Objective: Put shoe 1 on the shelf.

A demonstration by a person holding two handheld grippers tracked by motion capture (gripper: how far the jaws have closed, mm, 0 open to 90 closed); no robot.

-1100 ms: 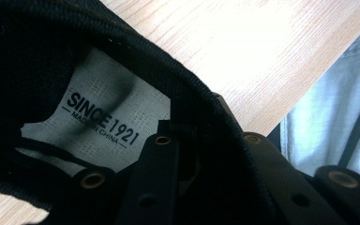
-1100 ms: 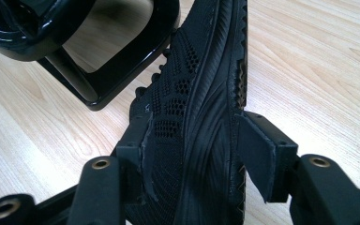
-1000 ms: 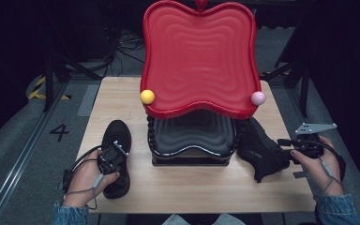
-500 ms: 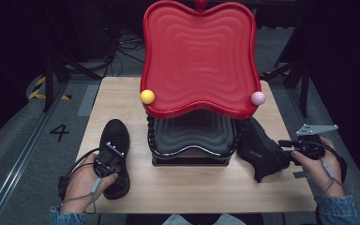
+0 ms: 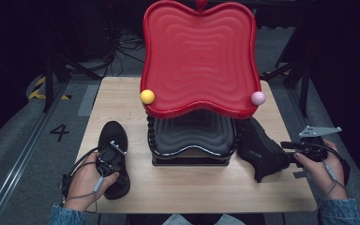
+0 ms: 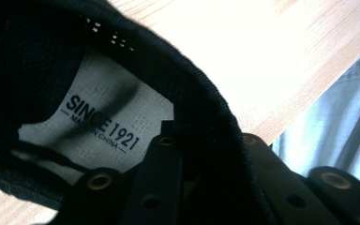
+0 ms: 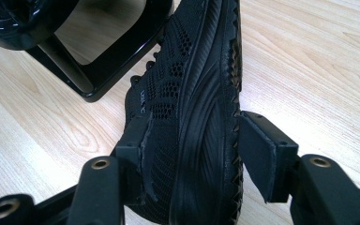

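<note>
Shoes are sitting on either side of a two-tier stand on the wooden table point(image 5: 187, 187). That stand is carrying a big red wavy tray point(image 5: 199, 56) on top, with a black ribbed tray point(image 5: 192, 133) beneath it on a black frame. A yellow ball point(image 5: 147, 96) is showing at the red tray's near-left edge and a pink ball point(image 5: 258, 98) at its near-right edge.

Near the left side, the left shoe point(image 5: 114, 157) is resting sole down, toe pointing far. The person's left hand point(image 5: 88, 180) is holding the left gripper point(image 5: 108, 157) over the shoe's opening. In the left gripper view one jaw is sitting inside the opening, over the pale insole label point(image 6: 104, 124), and the other is lying outside the knitted collar point(image 6: 206, 108), so the collar is running between them; I cannot tell whether they are actually pinching it.

Right of the stand, the right shoe point(image 5: 262, 152) is lying tipped on its side, just beside the frame. The right hand point(image 5: 321, 166) is bringing the right gripper point(image 5: 288, 151) in at the shoe's near end. In the right gripper view the jaws are straddling the shoe: one pad is pressing against the mesh upper point(image 7: 164, 84), while the other is standing just clear of the toothed sole edge point(image 7: 236, 70), so the grip is not fully closed.
</note>
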